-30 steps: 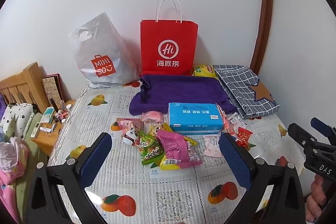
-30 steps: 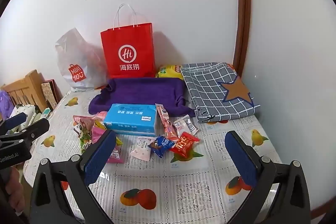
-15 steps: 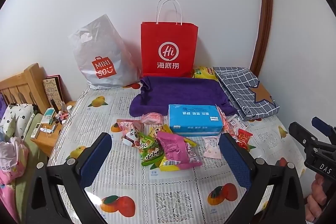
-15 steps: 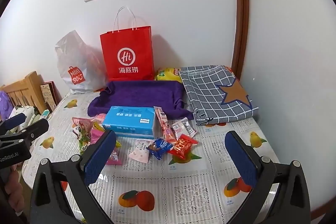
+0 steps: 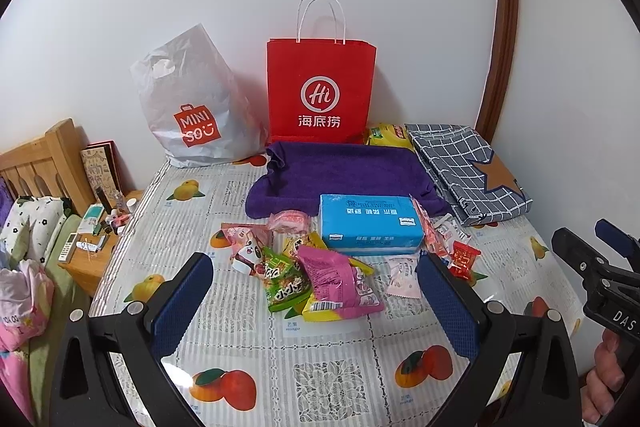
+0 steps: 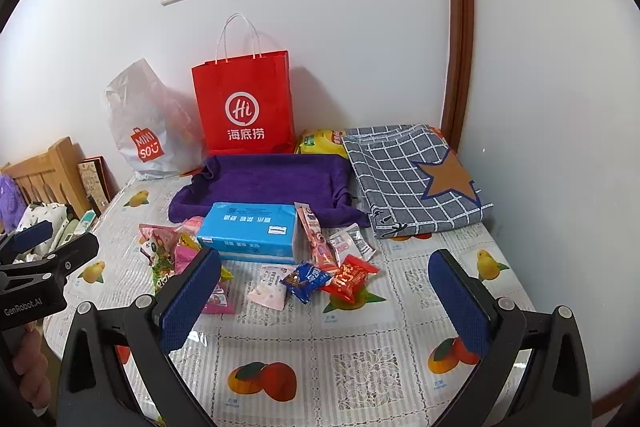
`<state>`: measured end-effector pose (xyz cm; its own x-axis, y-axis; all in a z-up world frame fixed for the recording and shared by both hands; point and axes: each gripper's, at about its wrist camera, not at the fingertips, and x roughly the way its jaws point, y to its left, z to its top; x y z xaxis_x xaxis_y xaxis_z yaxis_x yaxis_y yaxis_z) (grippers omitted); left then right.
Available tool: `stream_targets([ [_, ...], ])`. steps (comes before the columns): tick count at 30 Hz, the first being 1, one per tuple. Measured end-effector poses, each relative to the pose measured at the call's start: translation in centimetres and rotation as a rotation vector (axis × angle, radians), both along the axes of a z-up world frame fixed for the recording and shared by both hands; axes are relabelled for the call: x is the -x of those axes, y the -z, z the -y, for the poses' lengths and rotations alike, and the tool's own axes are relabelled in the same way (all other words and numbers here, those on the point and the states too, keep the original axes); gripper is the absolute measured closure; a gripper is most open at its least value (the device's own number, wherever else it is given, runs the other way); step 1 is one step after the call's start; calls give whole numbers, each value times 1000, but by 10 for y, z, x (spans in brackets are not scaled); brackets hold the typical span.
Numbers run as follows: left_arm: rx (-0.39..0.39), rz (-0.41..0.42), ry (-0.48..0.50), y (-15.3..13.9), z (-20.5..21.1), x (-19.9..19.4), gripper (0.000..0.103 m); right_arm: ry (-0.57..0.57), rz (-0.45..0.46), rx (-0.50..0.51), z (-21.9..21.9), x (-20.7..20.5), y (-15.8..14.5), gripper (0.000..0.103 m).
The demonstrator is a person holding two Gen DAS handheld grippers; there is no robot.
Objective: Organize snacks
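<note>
Several snack packets lie mid-table around a blue tissue box (image 5: 370,223) (image 6: 250,231): a pink bag (image 5: 340,281), a green bag (image 5: 286,281), a red candy (image 5: 463,259) (image 6: 349,277), a blue candy (image 6: 306,279), a pale pink packet (image 6: 269,285). My left gripper (image 5: 316,301) is open and empty, held above the table just in front of the pink bag. My right gripper (image 6: 326,297) is open and empty, in front of the candies. Each gripper shows at the edge of the other's view.
A red paper bag (image 5: 322,91) and a grey Miniso plastic bag (image 5: 192,107) stand against the back wall. A purple towel (image 5: 344,175) and a folded checked cloth (image 5: 468,171) lie behind the snacks. A bed and nightstand (image 5: 92,247) sit left of the table.
Both grippers have drifted slightly; the views have tilted down a little and moved a bit nearer to the snacks. Nothing on the table has moved.
</note>
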<state>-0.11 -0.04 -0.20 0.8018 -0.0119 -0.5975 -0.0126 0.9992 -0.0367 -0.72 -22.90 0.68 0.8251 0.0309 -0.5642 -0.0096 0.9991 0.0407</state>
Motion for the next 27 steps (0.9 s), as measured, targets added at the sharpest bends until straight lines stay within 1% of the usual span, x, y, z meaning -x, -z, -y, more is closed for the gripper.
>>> stream_targets([
  [7,3,4,2,-1,0,1,0,-9,5,9,-4,3,-3,1],
  [14,2,14,11,-8,-1,5,0,-8,18,6,-5,4,-7,1],
  [22,-3,24,3,-10,-1,5,0,-6,18,6,-6,4,-6,1],
  [27,7,26,-1,-11,-4,5,0,-13,21,18,-10,5,-6,1],
])
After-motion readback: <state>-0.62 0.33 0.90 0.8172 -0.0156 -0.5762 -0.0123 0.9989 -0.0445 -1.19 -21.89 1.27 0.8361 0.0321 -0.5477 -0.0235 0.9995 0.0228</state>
